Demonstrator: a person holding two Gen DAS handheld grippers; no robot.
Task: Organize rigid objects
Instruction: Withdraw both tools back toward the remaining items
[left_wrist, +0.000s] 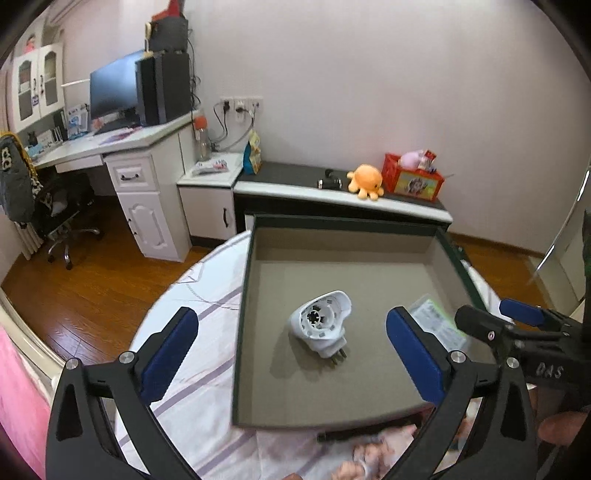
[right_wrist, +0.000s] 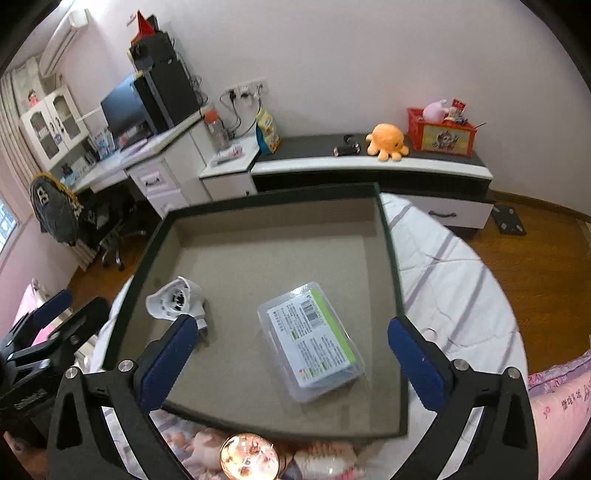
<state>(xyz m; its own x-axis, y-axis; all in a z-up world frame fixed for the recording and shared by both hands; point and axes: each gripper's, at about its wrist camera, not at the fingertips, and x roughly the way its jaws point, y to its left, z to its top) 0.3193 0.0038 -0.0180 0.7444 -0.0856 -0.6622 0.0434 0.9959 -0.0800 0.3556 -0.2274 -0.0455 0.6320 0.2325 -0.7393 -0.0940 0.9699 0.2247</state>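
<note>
White plastic adapter (left_wrist: 321, 326) lies on its side in the left part of a shallow dark-rimmed tray (left_wrist: 243, 295), prongs toward the viewer; the left gripper (left_wrist: 291, 350) hovers over it, fingers apart and empty. Right of it, well apart, lies a clear labelled box (right_wrist: 312, 339), under the right gripper (right_wrist: 291, 354), also spread wide

Matt cardboard tray (right_wrist: 391, 258) — glossy plastic box (right_wrist: 312, 339).

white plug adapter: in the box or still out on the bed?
In. The white plug adapter lies on its side on the cardboard box floor, prongs toward the near wall, apart from the clear plastic case.
</note>
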